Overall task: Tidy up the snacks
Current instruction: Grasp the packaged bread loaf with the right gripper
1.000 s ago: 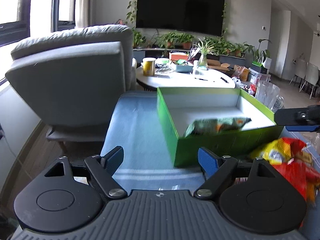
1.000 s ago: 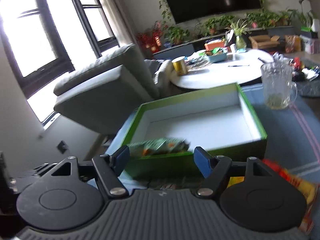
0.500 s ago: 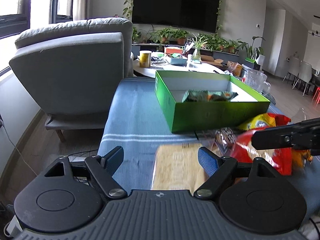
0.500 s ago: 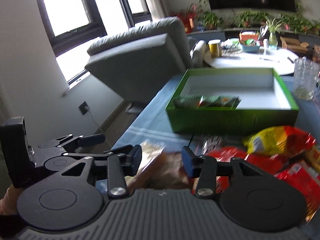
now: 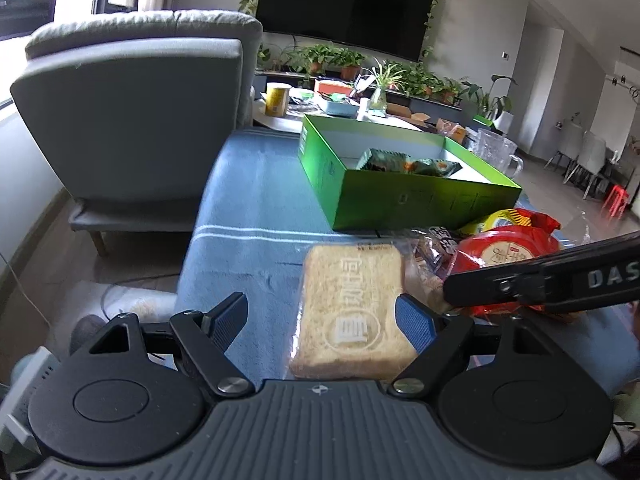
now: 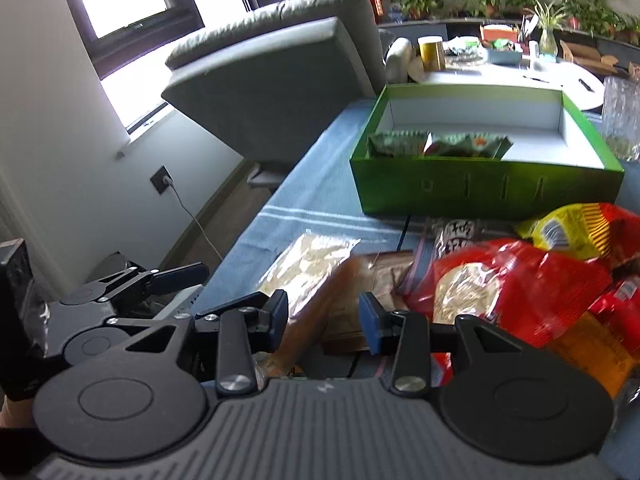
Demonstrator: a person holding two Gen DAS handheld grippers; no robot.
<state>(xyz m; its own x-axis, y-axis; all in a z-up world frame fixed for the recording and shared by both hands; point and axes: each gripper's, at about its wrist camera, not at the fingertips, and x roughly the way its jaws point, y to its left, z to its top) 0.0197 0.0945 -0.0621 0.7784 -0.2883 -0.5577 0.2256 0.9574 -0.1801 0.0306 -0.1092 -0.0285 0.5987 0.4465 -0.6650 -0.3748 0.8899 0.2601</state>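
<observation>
While your left gripper (image 5: 320, 320) hangs low over the blue cloth (image 5: 256, 208), its jaws stand wide apart with nothing between the pads. The clear-wrapped noodle block (image 5: 352, 312) lies flat on the cloth in front of the green box (image 5: 400, 196), its right edge just beside the blue right pad. One green snack packet (image 5: 404, 162) already sits inside the box, against the near wall. The red bag (image 5: 508, 256) and a yellow one lie in a heap to the right of the noodle block, in front of the box, with your right gripper's finger crossing over them.

From the right wrist, your right gripper (image 6: 323, 318) is partly closed around a brown wrapped pack (image 6: 320, 320) that lies in front of the box beside the noodle block (image 6: 308, 260). The pads look close to the wrapper, but I cannot tell whether they have caught it. The red bag (image 6: 500, 284) presses against the right pad.

The risk here is pinching only loose film, so the pack slips as you lift; the red bag could also be dragged along, since it touches the pad. Your two grippers are near each other, so a careless swing could knock them together.

Half a second ago both views sat higher and farther from the pile; a second ago they faced the box.
</observation>
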